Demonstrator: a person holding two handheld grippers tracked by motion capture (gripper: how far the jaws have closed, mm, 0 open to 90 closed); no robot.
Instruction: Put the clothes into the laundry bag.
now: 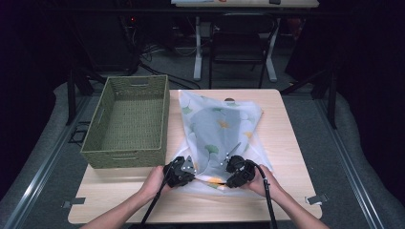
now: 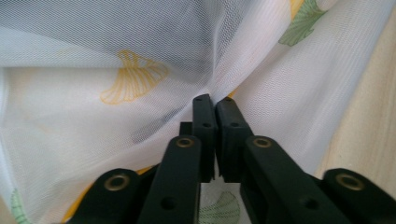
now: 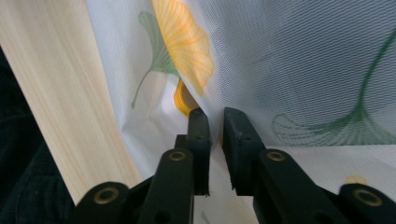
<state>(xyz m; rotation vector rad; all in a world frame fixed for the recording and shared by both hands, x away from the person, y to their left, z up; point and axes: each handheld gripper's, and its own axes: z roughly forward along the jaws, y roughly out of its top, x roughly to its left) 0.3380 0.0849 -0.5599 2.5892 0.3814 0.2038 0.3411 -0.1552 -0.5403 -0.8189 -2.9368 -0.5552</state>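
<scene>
Beside the empty woven basket [image 1: 126, 119], left gripper [image 2: 215, 100] pinches the ginkgo-print mesh cloth [image 1: 219, 129], right gripper [image 3: 215, 114] slightly parted around its edge; folding barely begun.

basket [image 1: 128, 121] left on table [image 1: 286, 143] | cloth [image 1: 217, 129] right, beside it, perhaps touching | grippers at cloth's near edge

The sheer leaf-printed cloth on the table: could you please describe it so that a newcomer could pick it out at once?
On the light wooden table, just right of the green woven basket, lies a crumpled sheer white cloth. It is a fine mesh printed with green and yellow ginkgo leaves, and its near edge lies at the left gripper and right gripper. It is the soft, see-through item beside the stiff basket.
</scene>
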